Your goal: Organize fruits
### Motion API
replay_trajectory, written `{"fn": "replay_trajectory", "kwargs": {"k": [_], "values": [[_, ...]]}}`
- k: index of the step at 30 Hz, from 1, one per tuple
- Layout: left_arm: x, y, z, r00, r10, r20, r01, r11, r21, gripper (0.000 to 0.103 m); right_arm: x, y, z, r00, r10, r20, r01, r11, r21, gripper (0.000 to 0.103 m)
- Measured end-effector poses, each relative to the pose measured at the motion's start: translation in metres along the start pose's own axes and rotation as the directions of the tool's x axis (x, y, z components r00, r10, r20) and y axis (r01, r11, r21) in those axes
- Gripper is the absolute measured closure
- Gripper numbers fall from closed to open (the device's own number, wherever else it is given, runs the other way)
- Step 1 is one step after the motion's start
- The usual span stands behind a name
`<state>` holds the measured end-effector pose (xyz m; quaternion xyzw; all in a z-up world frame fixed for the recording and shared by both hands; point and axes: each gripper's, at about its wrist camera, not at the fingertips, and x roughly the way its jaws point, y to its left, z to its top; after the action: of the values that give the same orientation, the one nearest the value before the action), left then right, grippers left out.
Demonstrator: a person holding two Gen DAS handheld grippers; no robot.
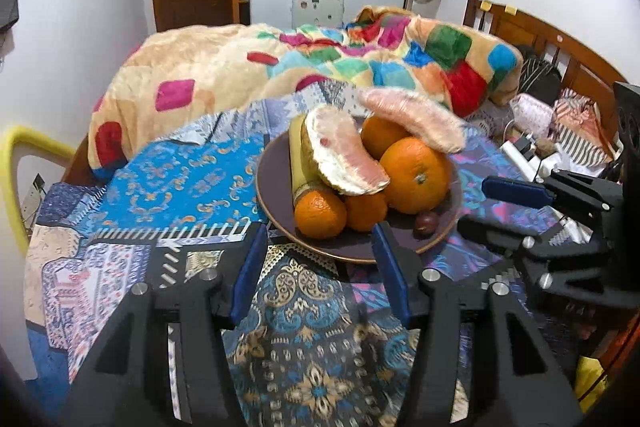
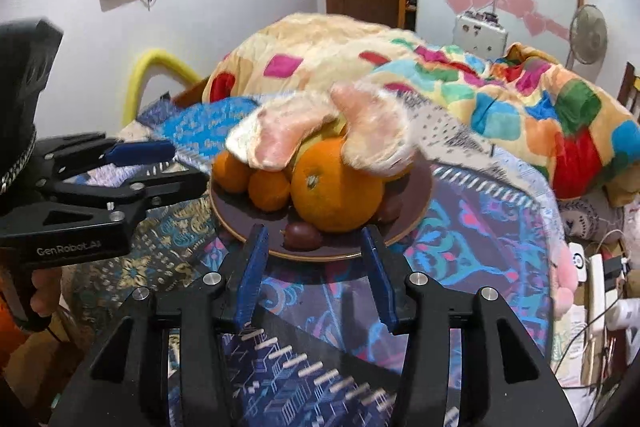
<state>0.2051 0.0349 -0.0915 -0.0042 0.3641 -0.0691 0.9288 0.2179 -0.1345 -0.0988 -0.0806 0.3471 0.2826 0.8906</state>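
A dark purple plate (image 1: 276,167) (image 2: 244,223) on a patterned bedspread holds piled fruit. There is a large orange (image 1: 416,175) (image 2: 336,187), smaller oranges (image 1: 320,213), a banana (image 1: 298,155), two peeled pomelo pieces (image 1: 344,155) (image 1: 416,119) and a small dark fruit (image 1: 426,223) (image 2: 302,237). The upper pomelo piece (image 2: 376,139) lies across the oranges and looks blurred. My left gripper (image 1: 320,239) (image 2: 188,163) stands open at the plate's near-left rim, holding nothing. My right gripper (image 2: 314,233) (image 1: 474,205) is open at the near-right rim, also with nothing in it.
A bunched colourful blanket (image 1: 240,67) lies behind the plate. A wooden headboard (image 1: 560,47) and cluttered bags are at the right, with a power strip and cables (image 2: 596,283). A yellow chair frame (image 1: 16,163) stands at the left bed edge.
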Motion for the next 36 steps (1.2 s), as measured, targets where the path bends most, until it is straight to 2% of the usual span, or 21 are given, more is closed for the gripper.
{"fn": "replay_trajectory", "kwargs": {"k": [6, 9, 12, 16, 19, 21, 22, 25, 27, 30, 33, 36], "values": [[-0.074, -0.013, 0.004, 0.99, 0.03, 0.138, -0.029, 1.0, -0.009, 0.049, -0.065, 0.004, 0.008, 0.991, -0.013, 0.132, 0.01, 1.0, 0.024, 0.059], [-0.119, -0.022, 0.005, 0.975, -0.001, 0.22, 0.003, 1.0, -0.01, 0.049, -0.104, 0.011, 0.011, 0.975, -0.03, 0.218, 0.026, 0.999, 0.022, 0.059], [-0.163, -0.036, 0.001, 0.951, 0.015, 0.308, -0.014, 1.0, -0.005, 0.048, -0.145, 0.019, 0.01, 0.95, -0.045, 0.308, 0.04, 0.999, 0.024, 0.059], [-0.21, -0.056, -0.008, 0.914, 0.047, 0.403, -0.055, 0.998, 0.008, 0.04, -0.19, 0.034, 0.006, 0.911, -0.063, 0.407, 0.059, 0.998, 0.022, 0.058], [-0.24, -0.07, -0.02, 0.879, 0.07, 0.471, -0.089, 0.996, 0.017, 0.03, -0.218, 0.045, 0.0, 0.878, -0.073, 0.472, 0.07, 0.997, 0.025, 0.05], [-0.252, -0.076, -0.026, 0.864, 0.077, 0.498, -0.097, 0.995, 0.014, 0.026, -0.233, 0.052, -0.005, 0.854, -0.085, 0.513, 0.08, 0.996, 0.032, 0.039], [-0.258, -0.078, -0.03, 0.855, 0.085, 0.511, -0.103, 0.995, 0.007, 0.023, -0.238, 0.054, -0.006, 0.844, -0.093, 0.528, 0.086, 0.996, 0.037, 0.037], [-0.269, -0.077, -0.038, 0.839, 0.097, 0.535, -0.106, 0.994, -0.012, 0.01, -0.249, 0.06, -0.011, 0.816, -0.113, 0.567, 0.1, 0.993, 0.055, 0.024], [-0.275, -0.077, -0.043, 0.83, 0.099, 0.548, -0.104, 0.994, -0.023, 0.007, -0.255, 0.062, -0.015, 0.799, -0.126, 0.588, 0.105, 0.992, 0.07, 0.015], [-0.28, -0.077, -0.048, 0.82, 0.116, 0.56, -0.116, 0.993, -0.036, 0.004, -0.257, 0.066, -0.018, 0.786, -0.146, 0.601, 0.123, 0.989, 0.079, 0.009], [-0.281, -0.079, -0.052, 0.817, 0.122, 0.564, -0.123, 0.992, -0.037, 0.0, -0.258, 0.068, -0.022, 0.784, -0.154, 0.601, 0.127, 0.988, 0.087, 0.003], [-0.283, -0.081, -0.056, 0.818, 0.124, 0.562, -0.125, 0.991, -0.038, 0.0, -0.257, 0.069, -0.025, 0.789, -0.155, 0.595, 0.128, 0.988, 0.088, 0.003]]}}
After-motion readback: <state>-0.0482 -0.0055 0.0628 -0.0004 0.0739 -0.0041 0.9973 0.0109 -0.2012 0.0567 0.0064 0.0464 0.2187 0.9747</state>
